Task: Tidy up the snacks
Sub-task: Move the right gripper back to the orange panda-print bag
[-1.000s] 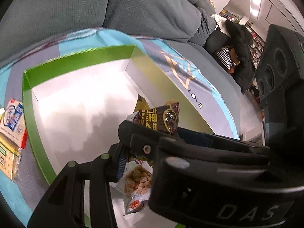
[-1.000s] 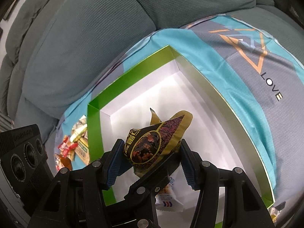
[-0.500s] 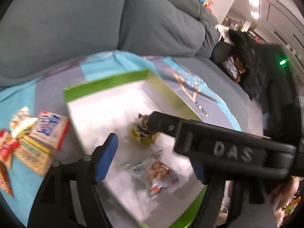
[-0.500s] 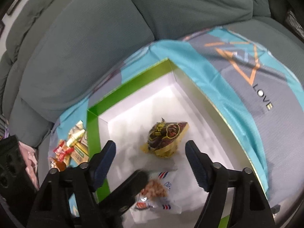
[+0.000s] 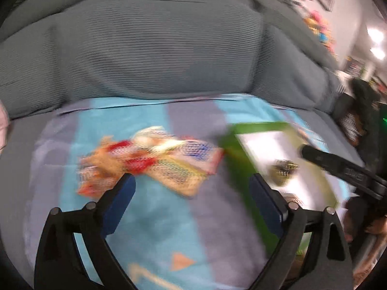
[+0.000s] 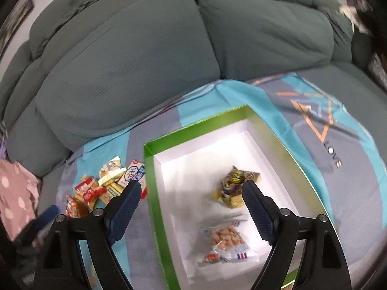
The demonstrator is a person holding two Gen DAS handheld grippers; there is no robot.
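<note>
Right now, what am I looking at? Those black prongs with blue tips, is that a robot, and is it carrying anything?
No robot: a person holds a hand tool in each hand, each with a camera looking along its two prongs. One picture comes from the left gripper, the other from the right gripper. Both sets of jaws have just been opening and now stand wide, with nothing between them. On a sofa covered by a blue and grey cloth sits a green-edged box. Inside lie a dark and gold snack packet and a clear bag of puffed snacks. More loose snack packets wait left of the box.
</note>
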